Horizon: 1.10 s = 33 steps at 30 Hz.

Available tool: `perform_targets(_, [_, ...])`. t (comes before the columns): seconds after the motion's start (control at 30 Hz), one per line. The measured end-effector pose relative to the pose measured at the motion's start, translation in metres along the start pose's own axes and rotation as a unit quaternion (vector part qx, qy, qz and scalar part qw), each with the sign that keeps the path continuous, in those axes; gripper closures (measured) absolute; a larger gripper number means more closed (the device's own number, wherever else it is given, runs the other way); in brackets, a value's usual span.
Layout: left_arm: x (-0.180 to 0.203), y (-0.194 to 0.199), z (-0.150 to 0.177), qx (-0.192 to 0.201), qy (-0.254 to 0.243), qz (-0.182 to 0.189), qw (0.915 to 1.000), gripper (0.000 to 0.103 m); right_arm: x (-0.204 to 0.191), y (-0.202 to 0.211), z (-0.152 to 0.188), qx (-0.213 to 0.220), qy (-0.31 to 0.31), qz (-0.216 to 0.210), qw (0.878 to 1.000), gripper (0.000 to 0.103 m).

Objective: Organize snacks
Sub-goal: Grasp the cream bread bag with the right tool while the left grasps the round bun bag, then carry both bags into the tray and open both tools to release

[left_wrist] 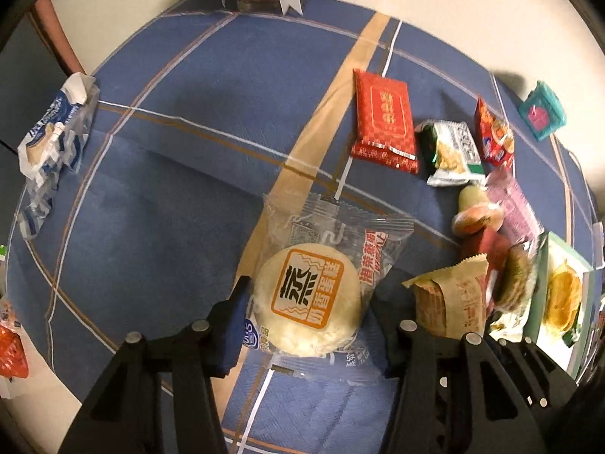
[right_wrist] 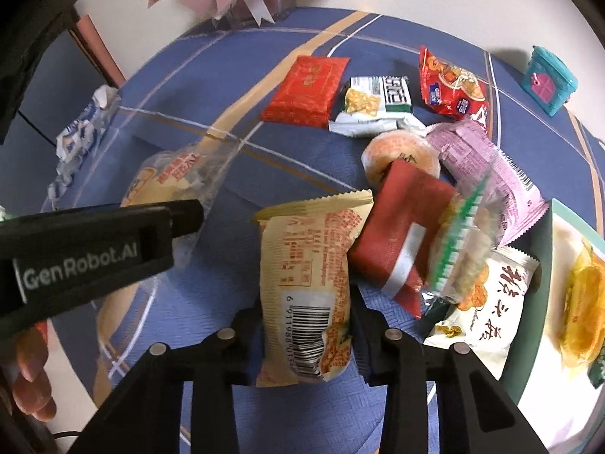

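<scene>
My left gripper (left_wrist: 308, 310) is shut on a round white steamed cake in a clear wrapper (left_wrist: 308, 299), held over the blue tablecloth (left_wrist: 170, 189). My right gripper (right_wrist: 306, 325) is shut on a beige snack pack with a barcode (right_wrist: 306, 287); that pack also shows in the left wrist view (left_wrist: 450, 299). The left gripper's body (right_wrist: 94, 249) crosses the right wrist view at the left, with the cake (right_wrist: 166, 181) beyond it. A loose pile lies to the right: a dark red pack (right_wrist: 401, 223), a purple pack (right_wrist: 487, 174) and a round bun (right_wrist: 401, 155).
A red pack (left_wrist: 383, 128), a green-white pack (left_wrist: 452, 151) and a red chip bag (left_wrist: 493, 132) lie in a row at the back. A blue-white wrapper (left_wrist: 53, 143) lies far left. A teal toy box (right_wrist: 548, 79) stands back right. A tray (right_wrist: 544, 295) holds a yellow pastry.
</scene>
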State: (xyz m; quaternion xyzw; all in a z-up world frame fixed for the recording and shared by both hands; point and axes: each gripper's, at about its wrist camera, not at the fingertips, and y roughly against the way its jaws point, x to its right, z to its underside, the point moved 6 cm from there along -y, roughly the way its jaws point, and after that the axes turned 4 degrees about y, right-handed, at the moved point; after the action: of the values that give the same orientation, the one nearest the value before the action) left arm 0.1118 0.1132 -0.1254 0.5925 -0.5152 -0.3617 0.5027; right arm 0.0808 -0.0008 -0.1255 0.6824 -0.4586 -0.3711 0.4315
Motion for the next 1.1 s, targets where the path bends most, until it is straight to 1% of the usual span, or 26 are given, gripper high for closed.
perform_targets(0.23, [0.001, 0.039, 0.0, 0.043, 0.008, 0.004, 0.9991, 0.048, 0.006, 0.039, -0.009, 0.043, -0.007, -0.018, 0.999, 0.063])
perform_targets(0.47, [0.014, 0.066, -0.005, 0.072, 0.005, 0.006, 0.9974, 0.048, 0.014, 0.08, -0.01, 0.076, -0.013, -0.009, 0.997, 0.063])
perform_targets(0.6, [0.028, 0.081, -0.002, 0.086, -0.005, 0.01, 0.9963, 0.048, 0.027, 0.09, -0.006, 0.087, -0.02, 0.001, 0.996, 0.063])
perform_targets(0.83, [0.064, 0.089, 0.005, 0.092, -0.028, 0.017, 0.9952, 0.048, 0.072, 0.111, 0.006, 0.103, -0.061, 0.019, 0.993, 0.063])
perform_targets(0.97, [0.093, 0.092, 0.014, 0.093, -0.05, 0.024, 0.9941, 0.048, 0.112, 0.119, 0.02, 0.105, -0.094, 0.039, 0.989, 0.063])
perform_targets(1.1, [0.133, 0.092, 0.028, 0.089, -0.085, 0.037, 0.9918, 0.048, 0.156, 0.124, 0.037, 0.103, -0.133, 0.059, 0.984, 0.063])
